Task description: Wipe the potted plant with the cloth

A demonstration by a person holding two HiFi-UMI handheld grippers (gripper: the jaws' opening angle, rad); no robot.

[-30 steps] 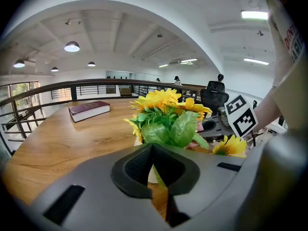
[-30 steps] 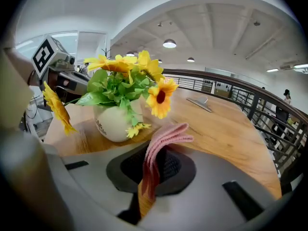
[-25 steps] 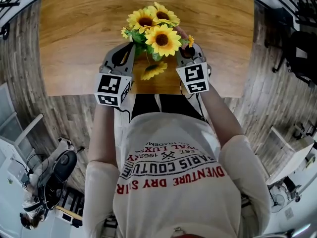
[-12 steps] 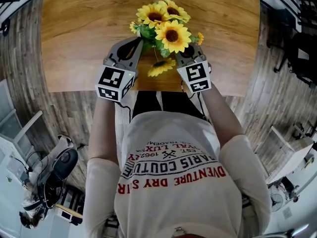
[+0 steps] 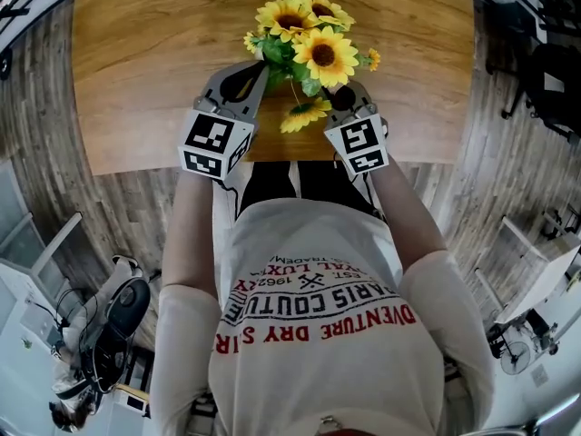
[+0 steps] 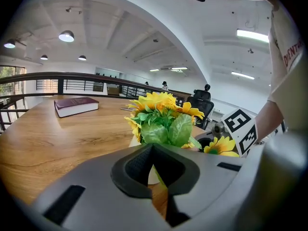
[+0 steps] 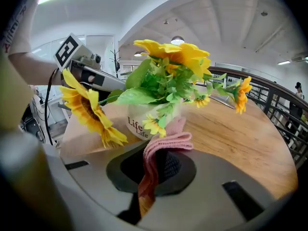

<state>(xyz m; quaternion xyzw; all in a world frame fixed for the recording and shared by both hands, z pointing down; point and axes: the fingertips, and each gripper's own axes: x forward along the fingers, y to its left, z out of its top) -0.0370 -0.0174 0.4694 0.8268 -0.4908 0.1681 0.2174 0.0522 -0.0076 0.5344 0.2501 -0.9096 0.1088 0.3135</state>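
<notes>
One white pot (image 7: 137, 120) of sunflowers (image 5: 307, 34); left tool (image 5: 255, 69) pressed together, right tool (image 5: 345, 96) pinching pink cloth (image 7: 166, 138).

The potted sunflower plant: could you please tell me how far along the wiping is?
Done: the right claw is shut on the folded pink cloth. In hand: the cloth is at the white pot of yellow sunflowers. The left claw is shut, empty, beside it. Left: likely most of the wiping.
</notes>
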